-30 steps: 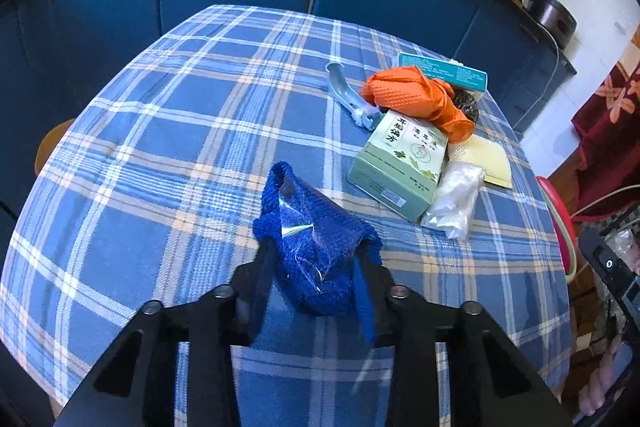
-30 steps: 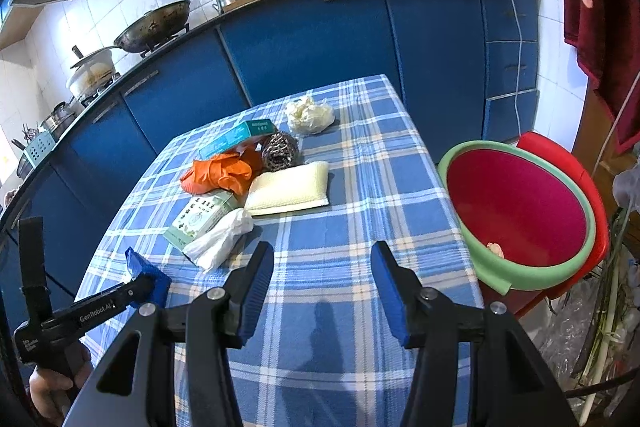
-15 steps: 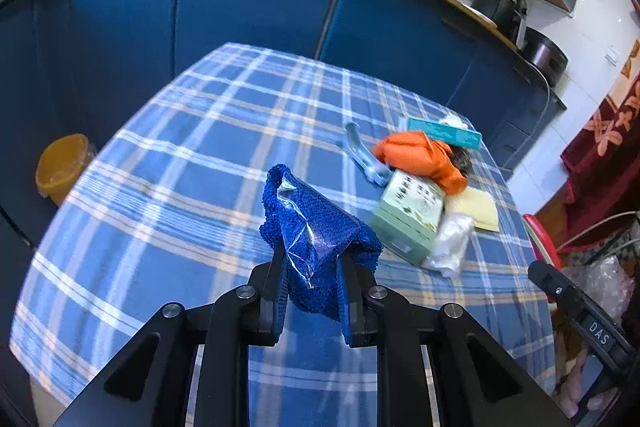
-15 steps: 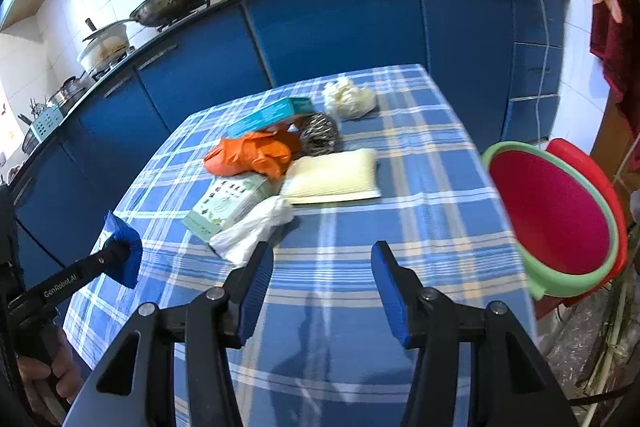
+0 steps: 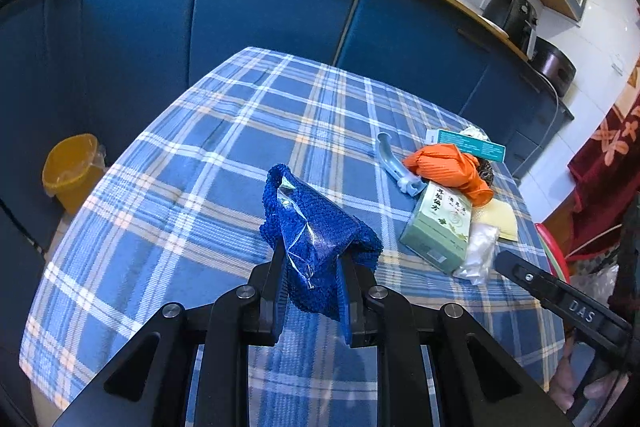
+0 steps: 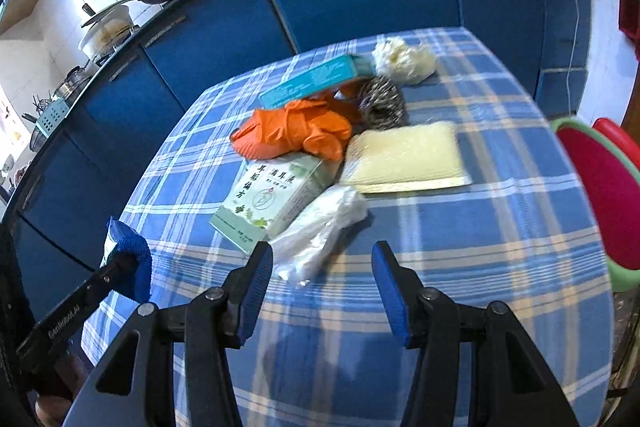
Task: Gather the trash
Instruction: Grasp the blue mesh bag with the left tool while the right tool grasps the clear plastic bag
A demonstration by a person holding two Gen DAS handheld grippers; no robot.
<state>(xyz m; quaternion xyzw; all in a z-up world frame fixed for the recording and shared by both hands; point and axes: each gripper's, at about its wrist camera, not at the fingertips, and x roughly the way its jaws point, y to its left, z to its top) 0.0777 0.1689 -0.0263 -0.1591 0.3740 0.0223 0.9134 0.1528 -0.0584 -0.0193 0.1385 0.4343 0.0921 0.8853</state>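
My left gripper (image 5: 310,259) is shut on a blue knitted cloth (image 5: 316,223) wrapped in clear film, and holds it just above the checked tablecloth (image 5: 208,187). The same cloth (image 6: 128,255) shows at the left edge of the right wrist view. My right gripper (image 6: 322,259) is open and holds nothing. It hovers over the table with a crumpled clear plastic bag (image 6: 320,231) just ahead of its left finger. Behind the bag lie a green carton (image 6: 272,199), an orange glove (image 6: 300,131), a yellow sponge (image 6: 404,155), a steel scourer (image 6: 382,101), a teal box (image 6: 316,79) and a wad of white paper (image 6: 402,61).
A red basin with a green rim (image 6: 596,183) sits beyond the table's right edge. A yellow bin (image 5: 74,171) stands on the floor at the left, below the table. A pale blue plastic piece (image 5: 394,163) lies beside the glove. Blue cabinets run behind the table.
The left jaws closed on the blue cloth and raised it off the table. The right gripper moved left and nearer to the pile, so the basin slid to the right edge.
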